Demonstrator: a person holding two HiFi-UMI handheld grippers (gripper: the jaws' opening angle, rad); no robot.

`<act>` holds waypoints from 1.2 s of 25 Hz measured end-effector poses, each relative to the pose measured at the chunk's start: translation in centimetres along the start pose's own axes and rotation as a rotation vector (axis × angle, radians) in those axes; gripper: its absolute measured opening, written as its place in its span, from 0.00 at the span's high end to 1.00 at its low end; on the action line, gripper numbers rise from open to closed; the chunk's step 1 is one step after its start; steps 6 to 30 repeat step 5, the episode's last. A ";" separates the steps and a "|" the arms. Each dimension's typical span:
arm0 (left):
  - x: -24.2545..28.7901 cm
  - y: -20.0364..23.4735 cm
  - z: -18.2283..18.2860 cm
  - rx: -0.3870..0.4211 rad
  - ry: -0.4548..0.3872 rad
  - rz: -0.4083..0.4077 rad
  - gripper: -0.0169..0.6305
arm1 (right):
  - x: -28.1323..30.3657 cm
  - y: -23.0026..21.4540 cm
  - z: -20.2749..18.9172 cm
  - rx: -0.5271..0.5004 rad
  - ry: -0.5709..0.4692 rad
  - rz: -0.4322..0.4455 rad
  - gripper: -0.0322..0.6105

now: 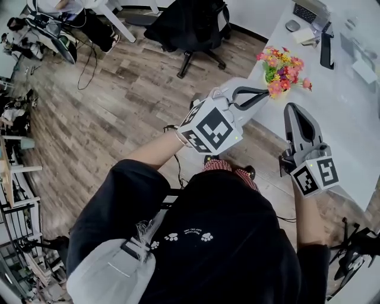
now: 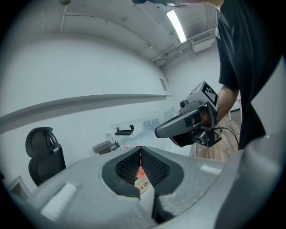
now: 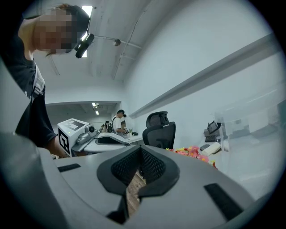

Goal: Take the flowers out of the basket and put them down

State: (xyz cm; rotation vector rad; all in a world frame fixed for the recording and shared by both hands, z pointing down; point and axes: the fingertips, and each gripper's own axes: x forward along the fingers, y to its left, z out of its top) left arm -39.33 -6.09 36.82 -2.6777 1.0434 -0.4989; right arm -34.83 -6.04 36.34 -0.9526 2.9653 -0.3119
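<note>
A bunch of pink, orange and yellow flowers (image 1: 281, 70) stands near the edge of the white table (image 1: 332, 119); the basket under it is hidden by the blooms. My left gripper (image 1: 265, 91) is shut and empty, its tips just in front of the flowers and a little below them. My right gripper (image 1: 292, 107) is also shut and empty, held over the table edge to the right of the flowers. In the left gripper view, the flowers (image 2: 140, 171) show only through the slit behind the shut jaws. The right gripper view has the flowers (image 3: 193, 151) to the right of the jaws.
A black office chair (image 1: 195, 25) stands on the wood floor beyond the table corner. A mouse (image 1: 293, 25), a keyboard (image 1: 306, 12) and a black object (image 1: 326, 50) lie at the far end of the table. People stand far off in the right gripper view.
</note>
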 end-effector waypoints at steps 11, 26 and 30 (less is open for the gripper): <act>0.1 -0.4 0.1 -0.011 -0.007 -0.004 0.96 | -0.5 -0.1 -0.4 0.012 -0.001 -0.014 0.93; 0.1 -0.4 0.1 -0.011 -0.007 -0.004 0.96 | -0.5 -0.1 -0.4 0.012 -0.001 -0.014 0.93; 0.1 -0.4 0.1 -0.011 -0.007 -0.004 0.96 | -0.5 -0.1 -0.4 0.012 -0.001 -0.014 0.93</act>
